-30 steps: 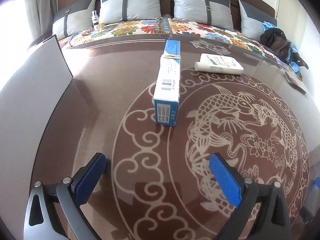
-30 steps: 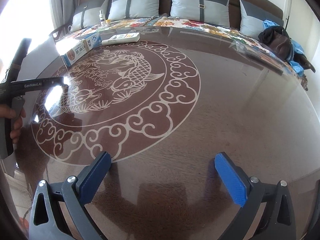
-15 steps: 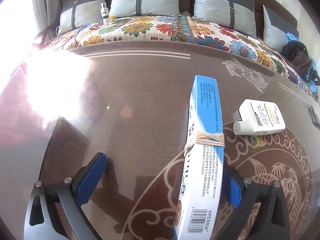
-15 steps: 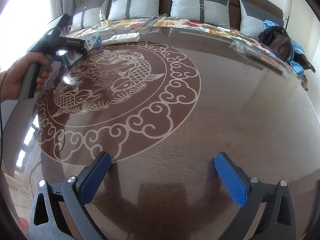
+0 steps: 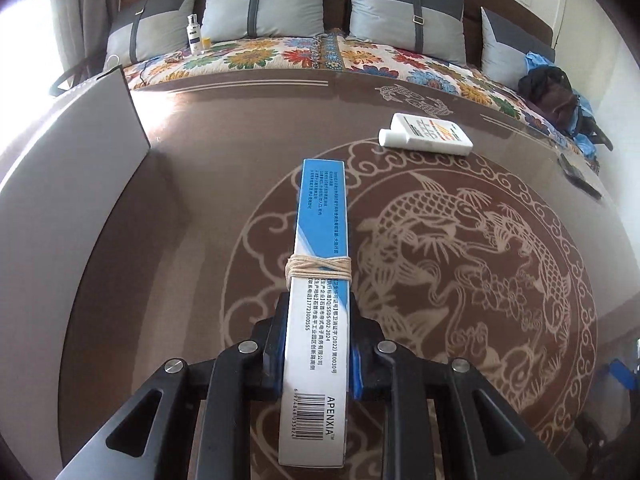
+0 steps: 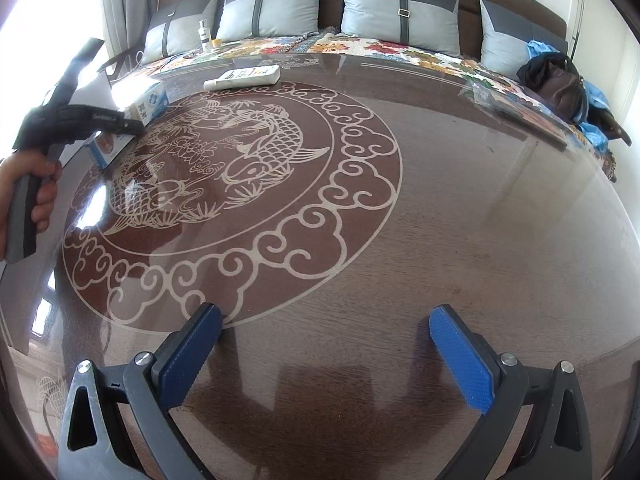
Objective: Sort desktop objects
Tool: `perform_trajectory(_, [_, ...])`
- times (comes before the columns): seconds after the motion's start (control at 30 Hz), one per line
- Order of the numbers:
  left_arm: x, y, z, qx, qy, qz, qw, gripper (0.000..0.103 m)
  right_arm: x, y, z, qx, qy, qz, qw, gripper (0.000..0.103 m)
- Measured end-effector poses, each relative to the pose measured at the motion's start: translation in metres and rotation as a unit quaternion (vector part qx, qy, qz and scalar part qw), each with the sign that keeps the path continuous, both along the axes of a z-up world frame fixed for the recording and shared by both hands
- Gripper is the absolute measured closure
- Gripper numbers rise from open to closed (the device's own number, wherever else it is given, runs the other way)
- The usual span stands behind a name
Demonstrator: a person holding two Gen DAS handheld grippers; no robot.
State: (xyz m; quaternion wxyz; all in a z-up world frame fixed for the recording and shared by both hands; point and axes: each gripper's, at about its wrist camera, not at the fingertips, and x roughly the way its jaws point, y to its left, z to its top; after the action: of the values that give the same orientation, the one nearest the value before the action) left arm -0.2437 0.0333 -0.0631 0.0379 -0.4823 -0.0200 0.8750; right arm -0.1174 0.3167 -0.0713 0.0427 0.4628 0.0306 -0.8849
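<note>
A long blue and white box (image 5: pixel 320 280) with string wound round its middle stands on edge between the blue pads of my left gripper (image 5: pixel 318 354), which is shut on it. The box points away along the brown table (image 5: pixel 200 240). A white bottle (image 5: pixel 426 135) lies flat on the table beyond it, to the right. In the right wrist view the box (image 6: pixel 150 102) and the left gripper (image 6: pixel 120 122) show at far left, with the white bottle (image 6: pixel 244 77) behind. My right gripper (image 6: pixel 324 354) is open and empty above the table's near part.
A grey flat board (image 5: pixel 60 168) stands along the table's left side. A bed with a floral cover (image 5: pixel 304 54), grey cushions and a small bottle (image 5: pixel 194 34) runs behind the table. A dark bag (image 6: pixel 560 80) lies at far right.
My left gripper moved forward around the box and closed on it; a second ago it was open and short of the box. The right gripper has stayed still and open.
</note>
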Motion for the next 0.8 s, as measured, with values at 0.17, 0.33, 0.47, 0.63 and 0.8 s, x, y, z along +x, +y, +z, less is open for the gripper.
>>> perform_trajectory(0.17, [0.074,-0.010,0.001,0.072,-0.021,-0.022,0.9970,0.080,0.000,0.000,0.000,0.000,0.000,0.000,1.000,0.000])
perform_trajectory(0.33, [0.097,-0.034,-0.001,0.102,-0.032,-0.007,0.9943,0.078,0.000,0.000,0.000,0.000,0.000,0.000,1.000,0.000])
perform_trajectory(0.47, [0.096,-0.053,0.005,0.103,-0.029,0.013,0.9941,0.067,0.000,0.000,0.000,0.000,0.000,0.000,1.000,0.000])
perform_trajectory(0.63, [0.095,-0.059,0.009,0.079,-0.019,0.020,0.9965,0.062,0.000,0.000,0.000,0.000,0.000,0.000,1.000,0.000])
perform_trajectory(0.8, [0.097,-0.055,0.008,0.067,-0.014,0.009,0.9976,0.057,0.000,0.000,0.000,0.000,0.000,-0.001,1.000,0.000])
